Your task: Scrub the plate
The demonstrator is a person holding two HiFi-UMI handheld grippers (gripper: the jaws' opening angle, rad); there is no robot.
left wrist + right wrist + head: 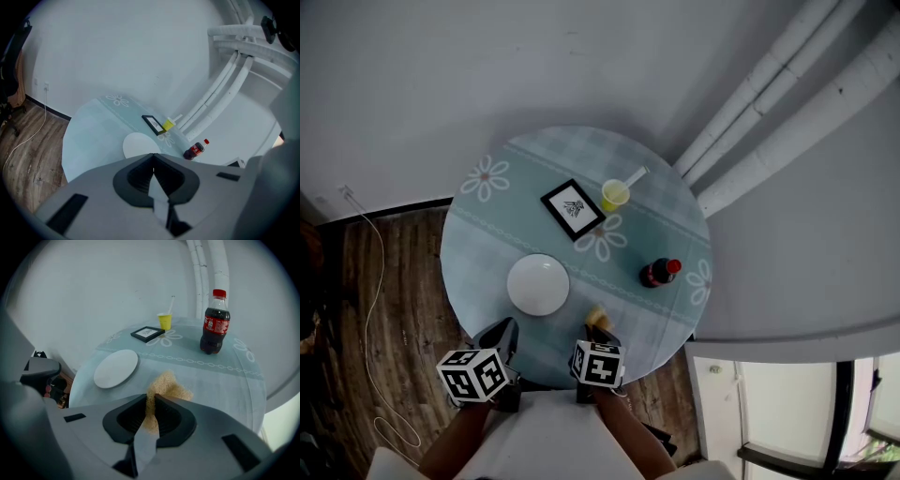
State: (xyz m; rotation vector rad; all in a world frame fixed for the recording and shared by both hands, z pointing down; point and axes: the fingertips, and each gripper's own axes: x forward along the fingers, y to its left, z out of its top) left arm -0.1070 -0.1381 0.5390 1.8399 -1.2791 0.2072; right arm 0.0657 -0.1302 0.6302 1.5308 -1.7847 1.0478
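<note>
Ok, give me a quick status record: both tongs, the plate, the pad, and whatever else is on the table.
left tongs: shut, empty, at the table's near edge
right tongs: shut on scrub pad
scrub pad: tan, pinched at one end, right of the plate, not touching it
plate: white, flat on table
table: round, pale blue floral cloth
beyond plate: framed picture, yellow cup, cola bottle

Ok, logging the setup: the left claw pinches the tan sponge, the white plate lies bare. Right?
No: the right claw pinches the tan sponge, as the right gripper view shows. The white plate does lie bare.
</note>
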